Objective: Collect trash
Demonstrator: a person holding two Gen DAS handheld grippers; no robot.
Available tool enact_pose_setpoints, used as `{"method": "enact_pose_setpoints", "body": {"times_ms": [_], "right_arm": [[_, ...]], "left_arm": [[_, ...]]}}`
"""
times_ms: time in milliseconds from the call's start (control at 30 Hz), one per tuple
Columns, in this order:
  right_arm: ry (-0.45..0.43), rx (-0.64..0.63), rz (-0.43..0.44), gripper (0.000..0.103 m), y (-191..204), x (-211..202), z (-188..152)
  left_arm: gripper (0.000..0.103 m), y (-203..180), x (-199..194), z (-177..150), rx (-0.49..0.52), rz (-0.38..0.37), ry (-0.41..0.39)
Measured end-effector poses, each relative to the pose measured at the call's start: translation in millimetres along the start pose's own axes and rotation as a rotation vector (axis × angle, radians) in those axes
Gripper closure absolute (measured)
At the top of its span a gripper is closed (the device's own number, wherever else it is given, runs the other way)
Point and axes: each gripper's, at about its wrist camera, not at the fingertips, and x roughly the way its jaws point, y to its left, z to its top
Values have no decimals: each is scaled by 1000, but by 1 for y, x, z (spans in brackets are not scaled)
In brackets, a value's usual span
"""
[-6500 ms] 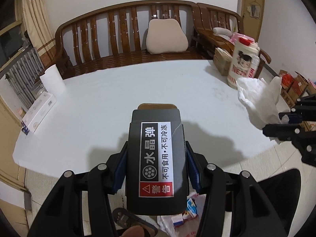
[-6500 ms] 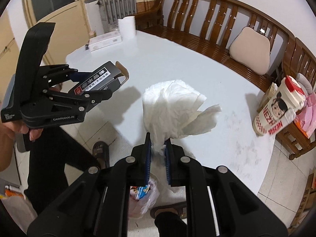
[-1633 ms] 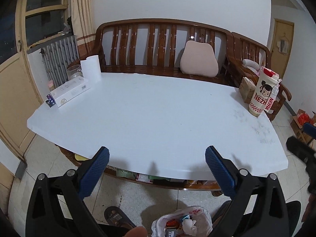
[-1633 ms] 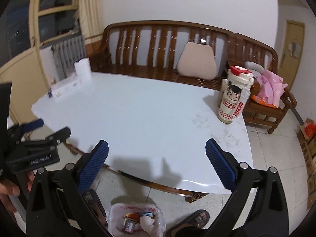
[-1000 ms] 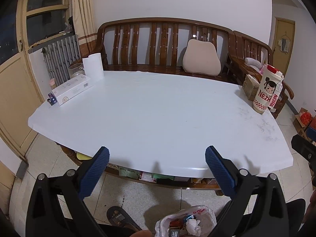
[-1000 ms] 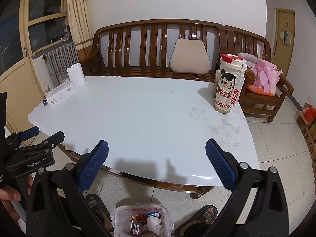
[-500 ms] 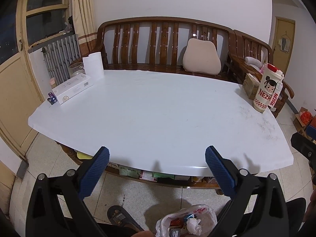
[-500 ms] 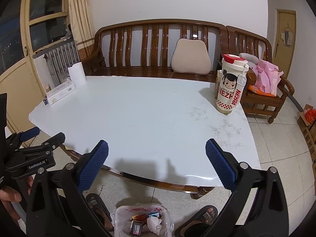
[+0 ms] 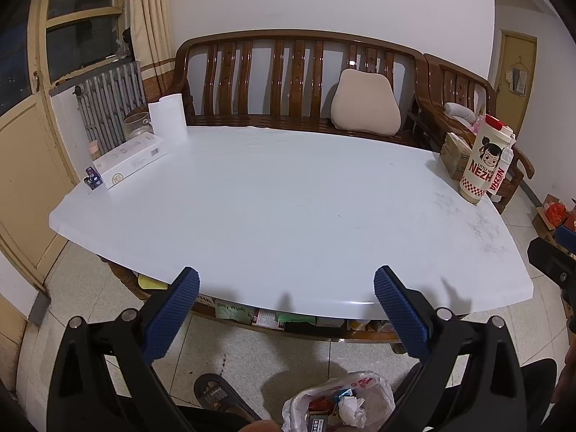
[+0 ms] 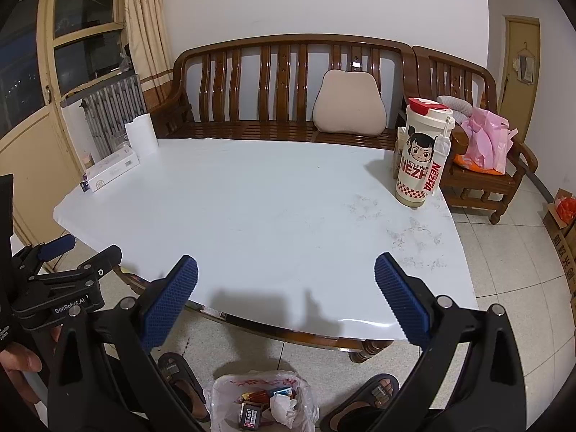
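My left gripper (image 9: 286,280) is wide open and empty, held before the front edge of the white table (image 9: 288,208). My right gripper (image 10: 286,270) is also wide open and empty, over the table's front edge. A white plastic trash bag (image 9: 338,408) stands open on the floor below and holds wrappers, a dark packet and crumpled tissue; it also shows in the right wrist view (image 10: 261,406). The left gripper appears at the left of the right wrist view (image 10: 61,270).
On the table stand a Nezha drink tub (image 10: 421,154), a white box (image 9: 129,160) and a paper roll (image 9: 168,118). A wooden bench (image 9: 295,82) with a cushion runs behind. Sandalled feet (image 10: 363,399) flank the bag. Cartons (image 10: 563,219) sit on the floor at right.
Since 6.5 s ago both grippers have let go: the dark packet and the white tissue now lie in the bag. Over the last second almost nothing has moved.
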Motion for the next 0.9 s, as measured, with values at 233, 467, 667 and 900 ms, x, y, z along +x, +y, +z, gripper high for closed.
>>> {"method": "enact_pose_setpoints", "body": {"times_ms": [233, 467, 667, 900], "right_arm": [[2, 1, 0, 7, -1, 1, 0], [4, 6, 4, 7, 1, 0, 0], [4, 6, 4, 7, 0, 0, 1], [4, 7, 5, 7, 1, 1, 1]], "left_arm": [[8, 0, 0, 0, 0, 1, 1], [8, -1, 0, -1, 3, 0, 0], [8, -1, 0, 0, 3, 0, 1], [8, -2, 2, -1, 5, 1, 5]]}}
